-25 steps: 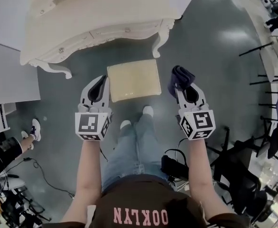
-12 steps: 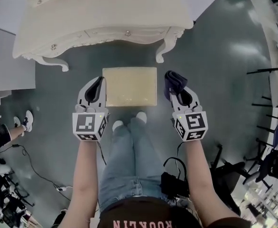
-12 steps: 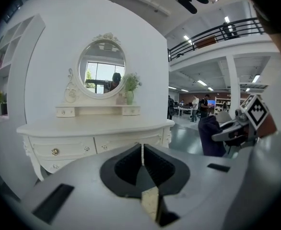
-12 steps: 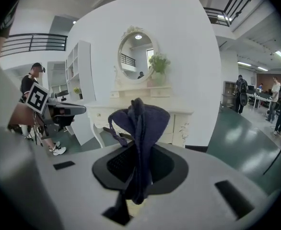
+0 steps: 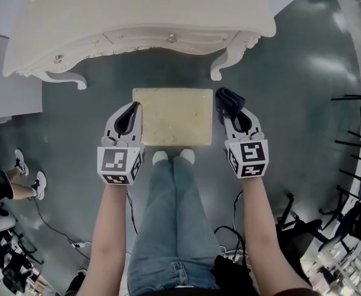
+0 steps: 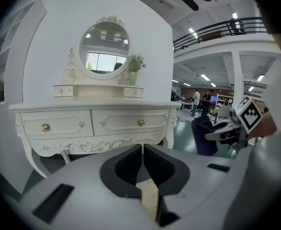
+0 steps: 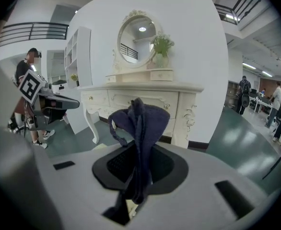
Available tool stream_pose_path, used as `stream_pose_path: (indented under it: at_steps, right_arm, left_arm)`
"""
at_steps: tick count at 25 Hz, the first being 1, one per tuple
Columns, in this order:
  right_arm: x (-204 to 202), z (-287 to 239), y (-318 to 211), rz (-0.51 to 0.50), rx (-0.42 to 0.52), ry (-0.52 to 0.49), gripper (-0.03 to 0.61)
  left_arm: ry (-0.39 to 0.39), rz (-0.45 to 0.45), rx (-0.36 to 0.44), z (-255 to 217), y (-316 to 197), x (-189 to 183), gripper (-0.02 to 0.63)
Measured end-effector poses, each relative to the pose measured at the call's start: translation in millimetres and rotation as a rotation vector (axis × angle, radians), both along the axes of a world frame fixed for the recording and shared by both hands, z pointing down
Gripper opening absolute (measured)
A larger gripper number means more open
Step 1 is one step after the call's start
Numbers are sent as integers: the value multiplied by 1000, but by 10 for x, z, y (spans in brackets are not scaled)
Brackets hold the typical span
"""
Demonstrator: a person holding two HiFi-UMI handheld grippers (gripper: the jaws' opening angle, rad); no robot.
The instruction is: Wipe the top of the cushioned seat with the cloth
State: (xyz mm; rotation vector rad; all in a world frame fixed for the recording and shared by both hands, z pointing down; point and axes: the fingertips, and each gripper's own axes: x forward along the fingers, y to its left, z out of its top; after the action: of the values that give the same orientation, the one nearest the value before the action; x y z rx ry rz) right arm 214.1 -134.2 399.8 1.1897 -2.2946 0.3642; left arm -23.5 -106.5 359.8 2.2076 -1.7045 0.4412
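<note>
Beside the cushioned seat's [image 5: 172, 116] right edge, the right hand-held gripper [image 5: 232, 111] clamps the cloth [image 5: 226, 99] — left hand-held gripper [image 5: 132, 110] closed, empty.

We hold the left gripper [image 5: 133, 108] just left of the cushioned seat [image 5: 172, 116], and the right gripper [image 5: 231, 108] just right of it with the dark cloth [image 5: 225, 98] in its jaws. Behind the seat stands a white dressing table [image 5: 137, 23].
</note>
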Motion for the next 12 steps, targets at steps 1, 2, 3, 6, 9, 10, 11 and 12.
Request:
stream_pose_path:
  at_steps: [1,2,3,6,9,10,11,12]
  right_arm:
    - [-21,103,-25,-7,-2,15,48]
    - [-43,205,-56,-13,-4,30,48]
    - [-62,307,-87,-18,-8,44,48]
    - [-84,610,-148,-32,-30,84,48]
    - [-94,911,-202,-48,-69,119,48]
    - [-97,1007,-232,-50,-84,126,48]
    - [-92,1099,-261,-48,-99,130,48]
    - [-75,1186,-286,-43,-116,132,48]
  left_arm:
    - [1,-5,-11,98,-12,-32,14]
    - [1,-10,-21,193,-29,-67,14]
    - [1,-13,-30,282,-46,-101,14]
    - [6,-18,-58,506,-61,-181,14]
    - [18,-39,-76,680,-63,-282,14]
    - [21,-50,-79,734,-73,-322,14]
    - [24,-60,-82,793,-83,-354,14]
    - [26,-68,-88,856,-90,-375,14]
